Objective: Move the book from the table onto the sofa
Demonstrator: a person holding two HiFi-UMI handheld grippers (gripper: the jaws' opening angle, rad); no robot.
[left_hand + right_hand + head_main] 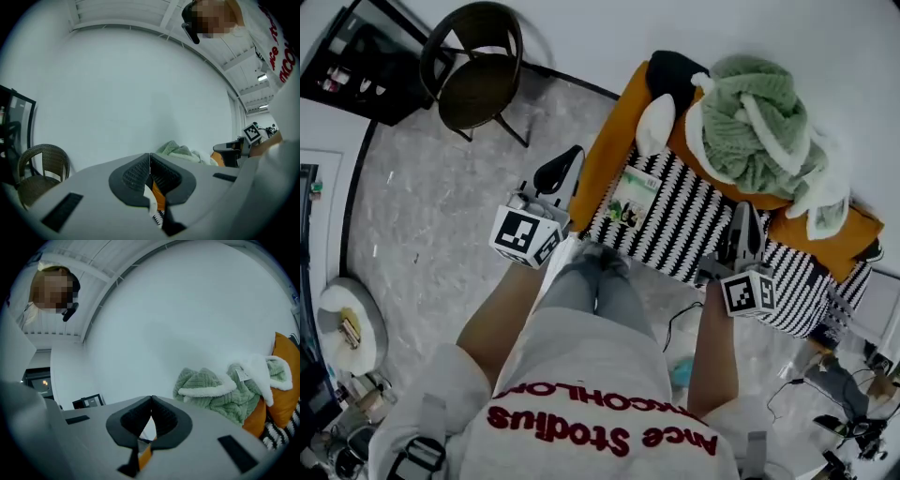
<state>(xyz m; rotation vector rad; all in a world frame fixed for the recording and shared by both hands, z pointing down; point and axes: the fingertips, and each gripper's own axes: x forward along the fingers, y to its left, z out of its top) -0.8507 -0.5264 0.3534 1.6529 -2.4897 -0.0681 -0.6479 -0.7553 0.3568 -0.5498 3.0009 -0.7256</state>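
Green and white on its cover, the thin book (633,197) lies flat on the sofa (703,234), on the striped cover near the end by the left tool (150,158). I judge it light, fairly stiff and a little slick, best pinched at an edge or the spine. Left tool and right tool (151,400) are both closed on nothing. The seat looks soft; the marbled floor (431,216) and a wicker chair (478,70) lie beyond.

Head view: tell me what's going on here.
A person stands in front of the sofa with one gripper in each hand. The book lies flat on the striped seat, and a green blanket is piled behind it. The left gripper and right gripper are both shut and empty, raised clear of the book.
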